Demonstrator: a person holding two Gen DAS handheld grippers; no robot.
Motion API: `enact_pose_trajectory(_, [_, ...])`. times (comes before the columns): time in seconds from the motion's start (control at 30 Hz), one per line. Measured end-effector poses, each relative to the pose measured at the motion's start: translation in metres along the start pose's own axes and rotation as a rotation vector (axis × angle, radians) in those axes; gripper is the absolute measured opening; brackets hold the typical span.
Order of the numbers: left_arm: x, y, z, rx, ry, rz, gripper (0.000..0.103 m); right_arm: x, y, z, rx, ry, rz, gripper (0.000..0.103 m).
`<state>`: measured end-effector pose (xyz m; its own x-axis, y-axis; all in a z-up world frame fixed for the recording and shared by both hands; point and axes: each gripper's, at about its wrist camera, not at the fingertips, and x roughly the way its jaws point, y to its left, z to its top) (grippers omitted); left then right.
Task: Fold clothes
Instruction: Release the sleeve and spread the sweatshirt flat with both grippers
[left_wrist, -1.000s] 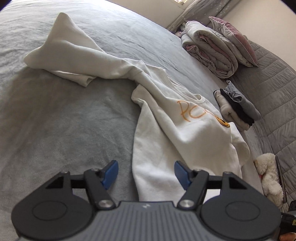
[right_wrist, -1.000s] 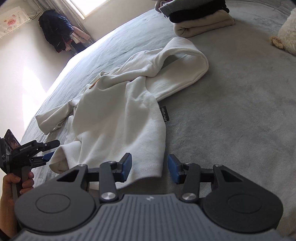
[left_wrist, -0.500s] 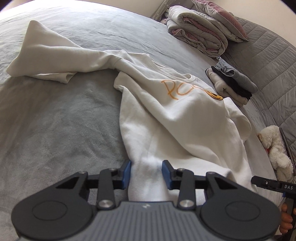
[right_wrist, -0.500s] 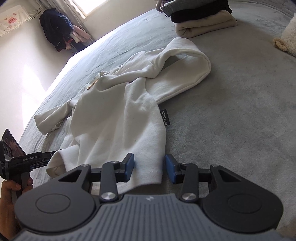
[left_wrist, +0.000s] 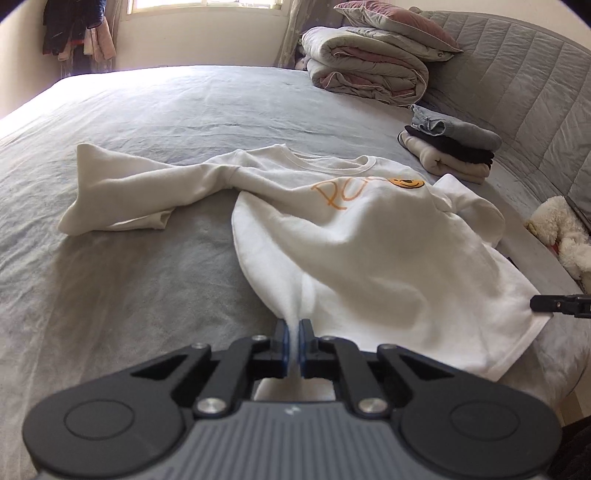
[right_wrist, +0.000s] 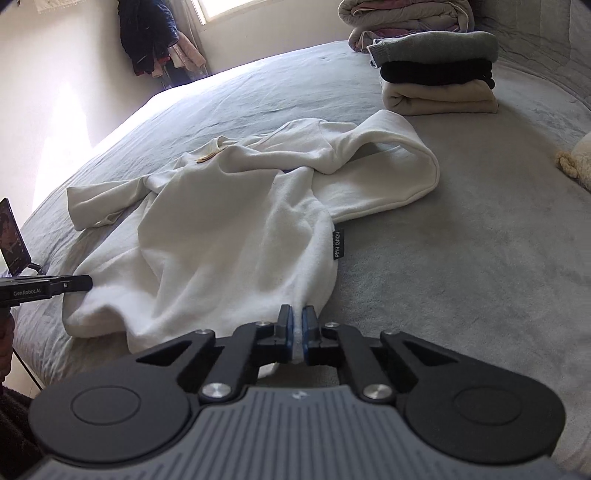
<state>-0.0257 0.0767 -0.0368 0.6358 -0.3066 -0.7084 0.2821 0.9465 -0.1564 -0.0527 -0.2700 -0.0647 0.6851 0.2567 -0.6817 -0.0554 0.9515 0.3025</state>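
Note:
A white sweatshirt (left_wrist: 369, 240) with orange lettering lies crumpled on the grey bed (left_wrist: 129, 277), one sleeve stretched out to the left. My left gripper (left_wrist: 292, 339) is shut on the sweatshirt's hem, and the cloth rises in a taut ridge from its blue pads. In the right wrist view the same sweatshirt (right_wrist: 229, 236) shows its other side, with a black side label. There my right gripper (right_wrist: 296, 334) is shut on the hem near that label. Each gripper's tip appears at the edge of the other's view.
A stack of folded clothes (left_wrist: 450, 147) sits at the bed's far right, also seen as a stack (right_wrist: 439, 81) in the right wrist view. A rolled quilt and pillow (left_wrist: 373, 70) lie by the quilted headboard. A plush toy (left_wrist: 561, 232) rests at the right edge.
Both grippers went from open around the hem to shut on it. Both have lifted a little, and the hem now pulls up off the bed between them.

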Motion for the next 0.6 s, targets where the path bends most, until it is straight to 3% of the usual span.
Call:
enact_pose_trajectory(0.17, [-0.023,0.014,0.0,-0.044,0.028,-0.034,0.005,-0.031,0.001,0.01,0.047,-0.037,0.038,0.005])
enact_pose_trajectory(0.37, [-0.038,0.021,-0.013,-0.1,0.077,-0.09,0.005,-0.049,0.004,0.004,0.061,-0.009,0.059,0.005])
enact_pose_trajectory(0.6, [-0.043,0.015,-0.027,-0.095,0.115,-0.114,0.005,-0.061,0.011,-0.012,0.036,0.035,0.048,0.005])
